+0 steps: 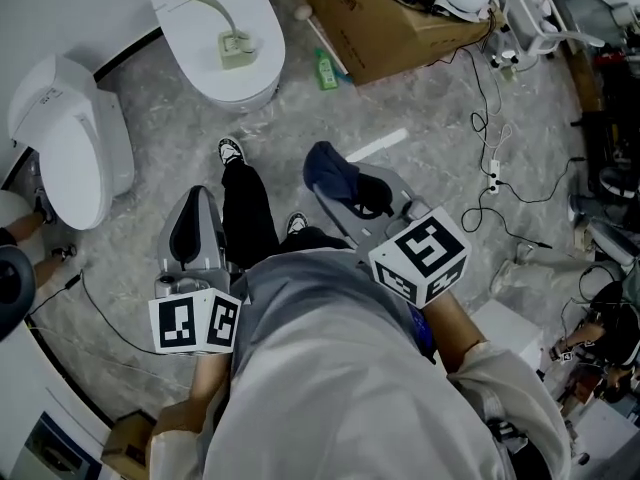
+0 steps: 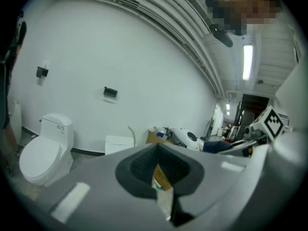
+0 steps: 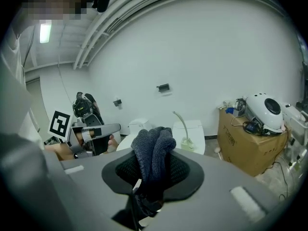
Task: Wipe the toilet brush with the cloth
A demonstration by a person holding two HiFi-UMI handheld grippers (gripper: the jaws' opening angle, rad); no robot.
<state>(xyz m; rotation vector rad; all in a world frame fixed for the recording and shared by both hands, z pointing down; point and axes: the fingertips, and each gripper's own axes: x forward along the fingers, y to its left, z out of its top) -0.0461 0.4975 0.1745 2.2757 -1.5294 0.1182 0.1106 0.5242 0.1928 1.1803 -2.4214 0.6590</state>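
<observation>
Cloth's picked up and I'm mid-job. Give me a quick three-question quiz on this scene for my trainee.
1. True or false: the toilet brush lies on the closed lid of a toilet.
2. Which one holds the cloth? A) left gripper B) right gripper C) neither
3. Fill in: the left gripper's jaws are ___, with nothing between them.

Key: 1 true; 2 B; 3 shut.
</observation>
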